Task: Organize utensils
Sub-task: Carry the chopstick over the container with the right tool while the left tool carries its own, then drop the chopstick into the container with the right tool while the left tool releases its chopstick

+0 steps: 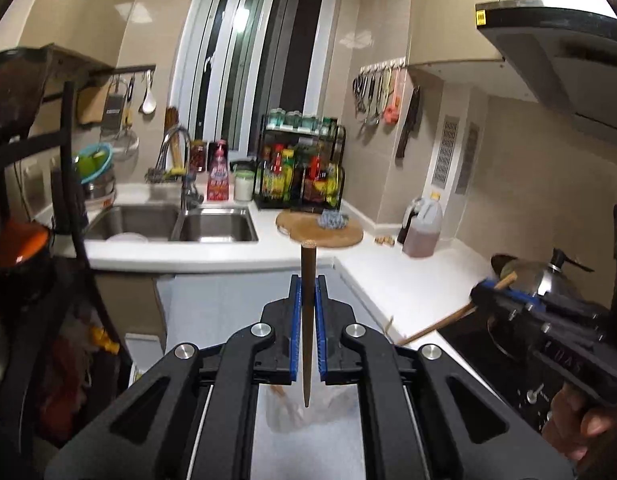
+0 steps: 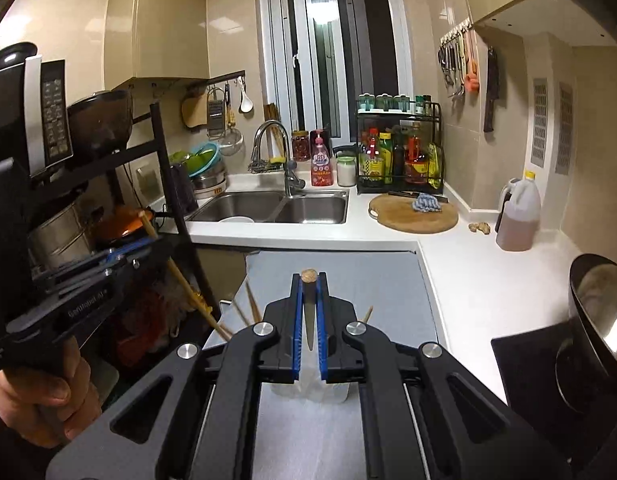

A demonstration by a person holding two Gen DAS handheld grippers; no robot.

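A: Left side first. Left tool (image 1: 307, 292) is clamped on a dark chopstick (image 1: 307, 320), pads narrow, stick running along the fingers with its blunt end up at 12 o'clock and its point down at 6.

B: And under it?

A: A clear plastic cup (image 1: 308, 408) on the grey counter (image 1: 228, 304), directly below the point. A lighter stick seems to lean inside it already, but it's blurred.

B: So the step is dropping the stick in the cup.

A: That's my reading. Keep the tip over the mouth, lower until the point is inside the rim, then let go. The cup looks light and could tip if the stick strikes the wall.

B: Right side?

A: Right tool (image 2: 308, 292) is also closed on a chopstick (image 2: 308, 320), blunt end at 12 o'clock, point at 6. The same cup (image 2: 308, 392) sits just below the fingers. Loose chopsticks (image 2: 250, 308) lie on the counter at 10 o'clock of the tool.

B: Both hands over one cup?

A: Near it. From the right camera, the left tool sits off at 9 o'clock. I'd send one in at a time; two tools could knock it over.

B: Sink (image 2: 276, 208) and cutting board (image 2: 412, 216)?

A: Well apart, at 12 o'clock. Not involved.
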